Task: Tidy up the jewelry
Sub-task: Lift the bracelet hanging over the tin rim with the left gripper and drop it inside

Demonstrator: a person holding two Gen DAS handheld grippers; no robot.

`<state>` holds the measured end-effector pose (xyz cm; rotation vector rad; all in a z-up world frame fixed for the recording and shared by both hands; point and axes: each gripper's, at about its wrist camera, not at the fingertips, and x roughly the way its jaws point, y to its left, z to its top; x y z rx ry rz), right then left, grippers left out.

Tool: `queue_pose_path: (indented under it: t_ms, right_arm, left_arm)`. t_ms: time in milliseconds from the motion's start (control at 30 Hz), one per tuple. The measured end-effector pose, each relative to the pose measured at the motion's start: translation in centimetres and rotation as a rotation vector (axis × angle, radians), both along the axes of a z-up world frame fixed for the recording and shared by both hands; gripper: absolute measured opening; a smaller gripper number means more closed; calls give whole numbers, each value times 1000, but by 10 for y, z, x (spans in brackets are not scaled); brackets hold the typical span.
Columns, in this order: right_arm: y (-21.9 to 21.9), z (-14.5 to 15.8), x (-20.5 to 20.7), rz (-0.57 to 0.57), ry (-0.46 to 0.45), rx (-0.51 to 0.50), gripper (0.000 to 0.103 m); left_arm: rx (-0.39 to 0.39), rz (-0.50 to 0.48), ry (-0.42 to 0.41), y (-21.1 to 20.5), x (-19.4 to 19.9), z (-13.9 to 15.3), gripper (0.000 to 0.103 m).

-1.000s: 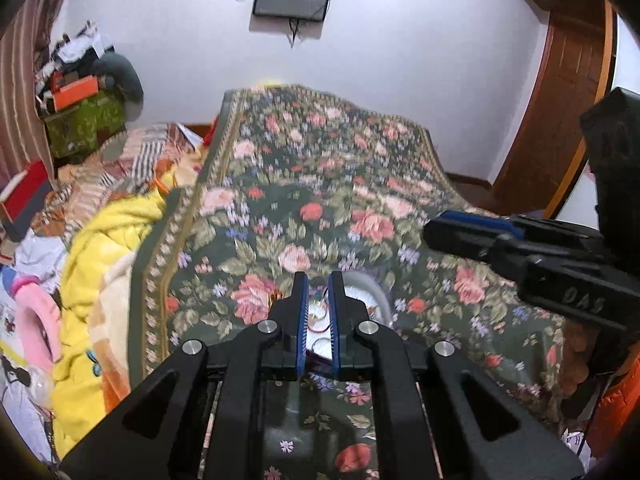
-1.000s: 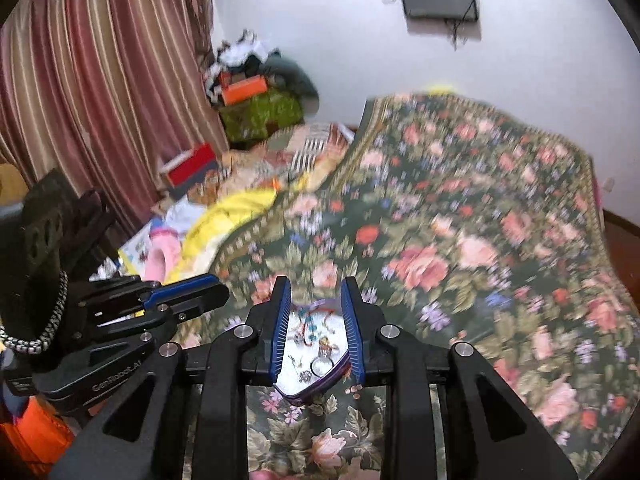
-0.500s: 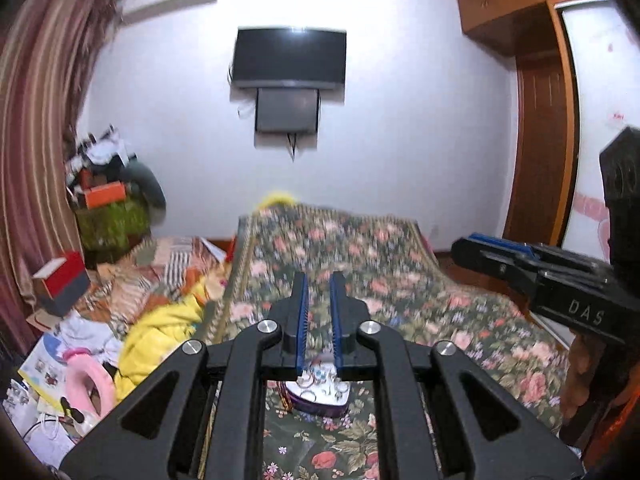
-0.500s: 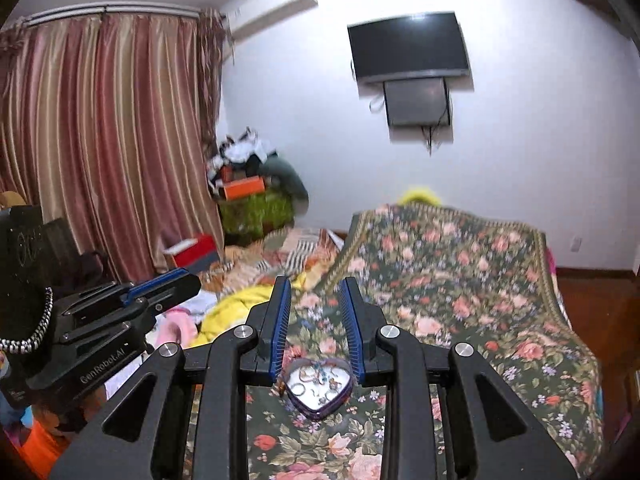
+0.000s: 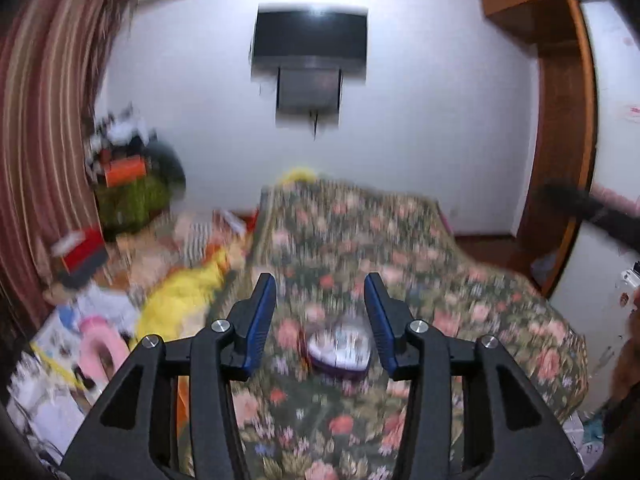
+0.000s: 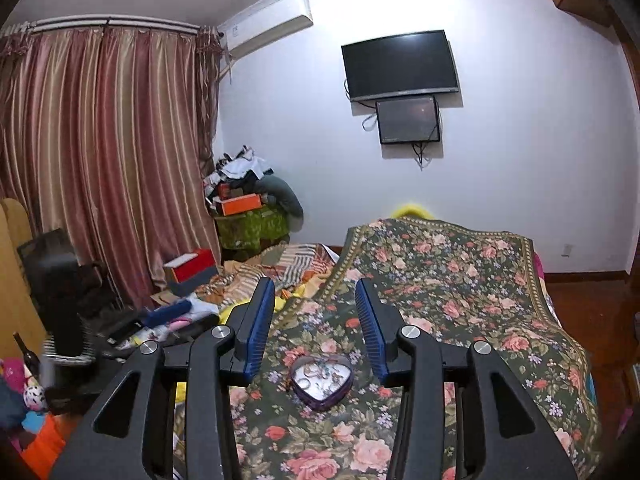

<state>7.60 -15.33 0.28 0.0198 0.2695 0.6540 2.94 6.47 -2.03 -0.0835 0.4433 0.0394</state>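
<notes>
A purple heart-shaped jewelry box point(image 6: 322, 378) with several rings and chains inside rests on the floral bedspread point(image 6: 460, 280). In the blurred left wrist view the same box point(image 5: 340, 350) lies on the bedspread point(image 5: 360, 240). My right gripper point(image 6: 315, 292) hovers above and short of the box, its jaws opening with nothing between them. My left gripper point(image 5: 320, 286) is also raised off the bed, jaws opening and empty. The left gripper point(image 6: 168, 314) shows at the lower left of the right wrist view, and the right gripper's dark body point(image 5: 592, 212) at the right edge of the left wrist view.
A yellow blanket point(image 5: 188, 296) and loose clothes lie left of the bedspread. A red box point(image 6: 192, 266), an orange box on a green-covered stand point(image 6: 252, 224) and striped curtains point(image 6: 100, 160) fill the left side. A television point(image 6: 400, 64) hangs on the far wall. A wooden door frame point(image 5: 560, 140) stands right.
Both grippers rose and pulled back from the box, tilting up so the wall and television came into view. Both sets of jaws went from nearly closed to spread apart.
</notes>
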Motion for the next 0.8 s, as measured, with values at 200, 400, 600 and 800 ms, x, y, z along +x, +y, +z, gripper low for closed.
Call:
queue_pose_path:
  t_ms: [200, 400, 600, 800]
  right_arm:
    - [0, -23, 24, -16, 74, -41, 38]
    - [-1, -44, 49, -27, 160, -62, 39]
    - [3, -58, 60, -26, 209, -86, 39]
    - [11, -66, 66, -14, 237, -105, 39]
  left_arm:
    - [-82, -31, 279, 23, 67, -91, 45]
    - [-57, -69, 395, 15, 102, -147, 40]
    - [-21, -99, 402, 14, 115, -160, 29]
    - [-12, -126, 397, 13, 125, -164, 12]
